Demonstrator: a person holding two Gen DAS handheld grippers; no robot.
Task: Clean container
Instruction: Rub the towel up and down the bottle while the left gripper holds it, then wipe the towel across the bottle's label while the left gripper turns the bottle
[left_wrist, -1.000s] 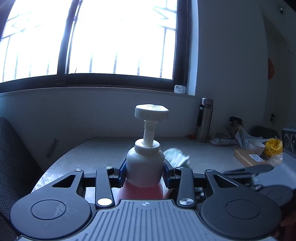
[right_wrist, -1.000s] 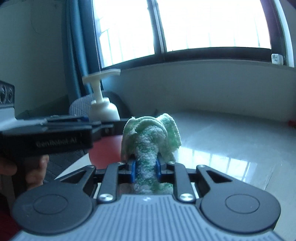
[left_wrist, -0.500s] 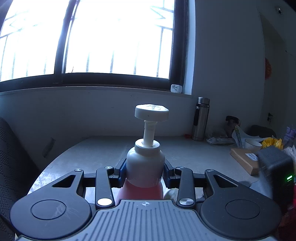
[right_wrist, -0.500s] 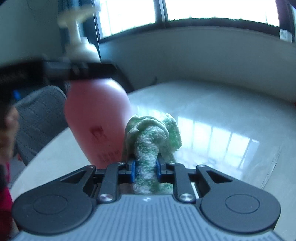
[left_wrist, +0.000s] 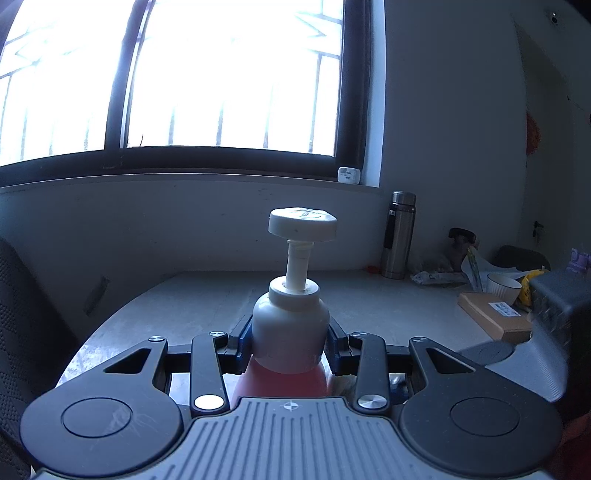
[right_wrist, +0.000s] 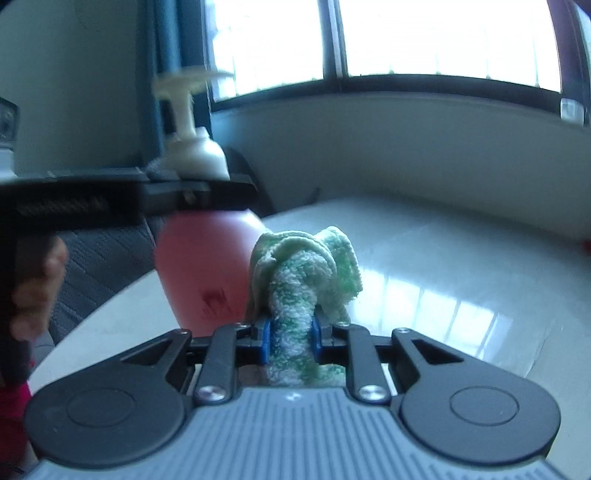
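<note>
A pink pump bottle (left_wrist: 290, 325) with a white collar and pump head stands upright between the jaws of my left gripper (left_wrist: 290, 341), which is shut on its neck and holds it above the table. In the right wrist view the same bottle (right_wrist: 201, 266) hangs at the left, with the left gripper (right_wrist: 199, 190) clamped under its white top. My right gripper (right_wrist: 290, 332) is shut on a bunched green and white cloth (right_wrist: 303, 266). The cloth presses against the bottle's right side. A hand (right_wrist: 35, 288) holds the left gripper's handle.
A pale glossy table (right_wrist: 443, 266) lies below, under a barred window. At its far right stand a steel flask (left_wrist: 399, 236), a cardboard box (left_wrist: 495, 315), a white bowl (left_wrist: 504, 286) and wrappers. A dark chair (left_wrist: 22, 332) sits at the left.
The right gripper with the cloth dropped from beside the bottle's top to low on its pink body, then rose a little along it. The left gripper and bottle stayed put.
</note>
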